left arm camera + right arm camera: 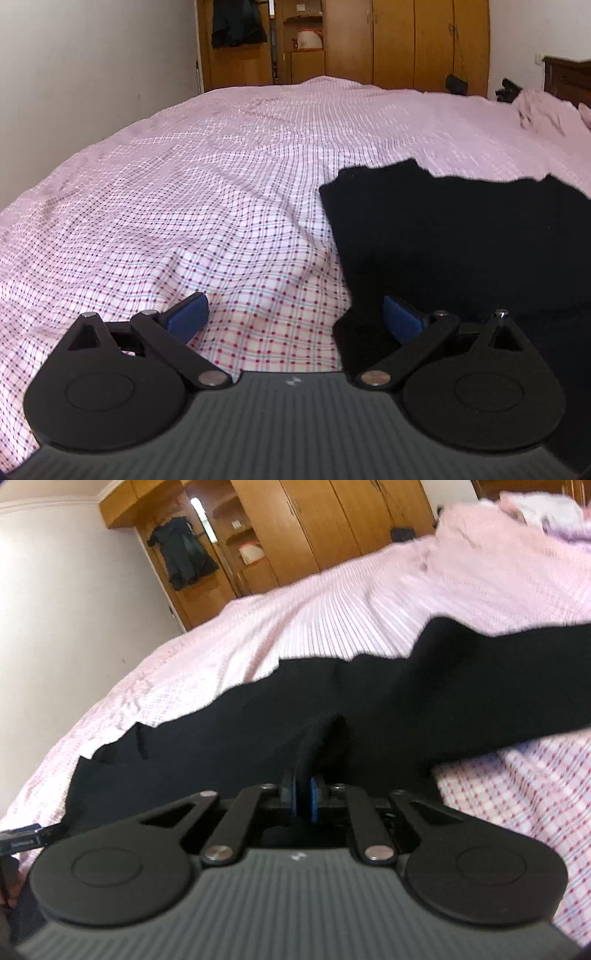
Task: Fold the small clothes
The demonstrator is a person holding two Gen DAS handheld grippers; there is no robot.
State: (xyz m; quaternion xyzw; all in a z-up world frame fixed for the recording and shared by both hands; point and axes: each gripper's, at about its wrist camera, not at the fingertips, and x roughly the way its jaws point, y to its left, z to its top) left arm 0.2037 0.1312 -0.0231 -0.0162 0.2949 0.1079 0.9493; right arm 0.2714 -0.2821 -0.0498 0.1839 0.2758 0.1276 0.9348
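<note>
A black garment (pixel 454 236) lies spread on the pink checked bedspread (pixel 192 192), filling the lower right of the left wrist view. My left gripper (pixel 295 317) is open wide just above the bed, its right blue pad (pixel 402 317) over the garment's left edge and its left pad over bare sheet, nothing pressed between them. In the right wrist view the same black garment (pixel 369 701) stretches across the middle, and my right gripper (pixel 304 797) is shut on a pinched fold of it that rises from between the blue pads.
A wooden wardrobe (pixel 369 40) stands beyond the bed, with dark clothing (pixel 238 26) hanging on it. A crumpled pink cloth (pixel 539 107) lies near the dark headboard (pixel 569 77) at the far right. A white wall runs along the left.
</note>
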